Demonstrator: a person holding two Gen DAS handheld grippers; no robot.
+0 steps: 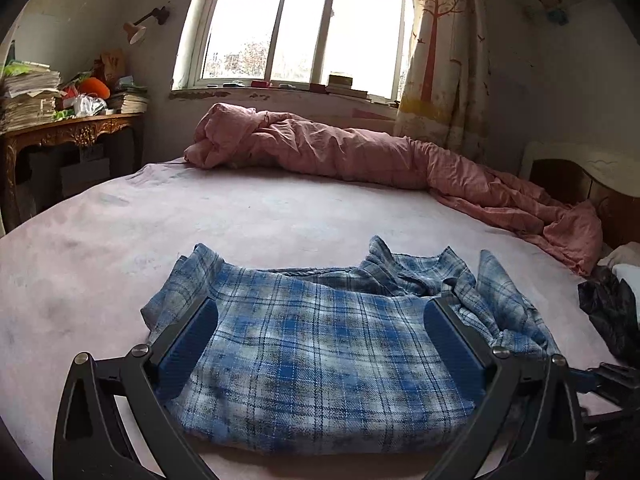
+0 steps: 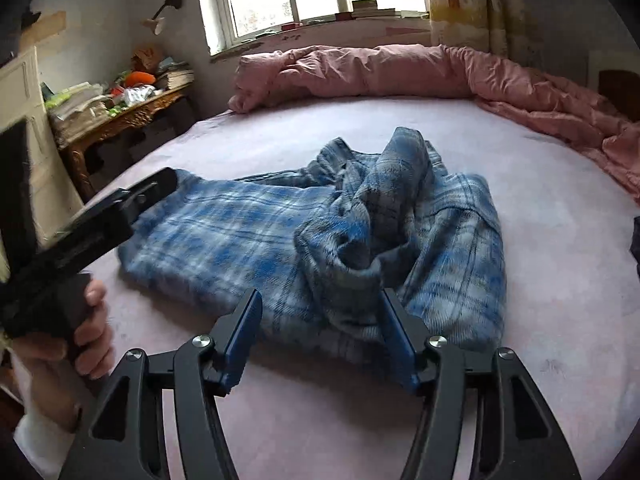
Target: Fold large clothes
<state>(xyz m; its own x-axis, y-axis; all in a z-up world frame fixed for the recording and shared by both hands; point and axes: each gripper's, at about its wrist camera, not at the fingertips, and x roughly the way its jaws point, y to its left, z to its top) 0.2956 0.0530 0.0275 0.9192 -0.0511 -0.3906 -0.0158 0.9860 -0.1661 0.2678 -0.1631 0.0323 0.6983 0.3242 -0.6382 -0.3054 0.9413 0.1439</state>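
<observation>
The blue plaid flannel shirt (image 2: 320, 236) lay part-folded near the bed's (image 2: 560, 280) front edge. Both the left gripper (image 1: 320, 320) and right gripper (image 2: 320, 316) had their jaws released, holding nothing. The bunched sleeve section probably needed smoothing and folding over next.

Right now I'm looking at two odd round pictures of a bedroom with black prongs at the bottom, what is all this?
There is no robot here. A person holds a hand-held gripper in each hand, and each one carries a wide-angle camera looking along its two fingers. One picture comes from the left gripper, the other from the right gripper; the prongs are their fingers. In the right view you also see the person's left hand on its handle. On the bed lies a blue plaid shirt, partly folded, bunched at one end. A pink duvet lies under the window. Both grippers are open over the shirt, holding nothing.
</observation>
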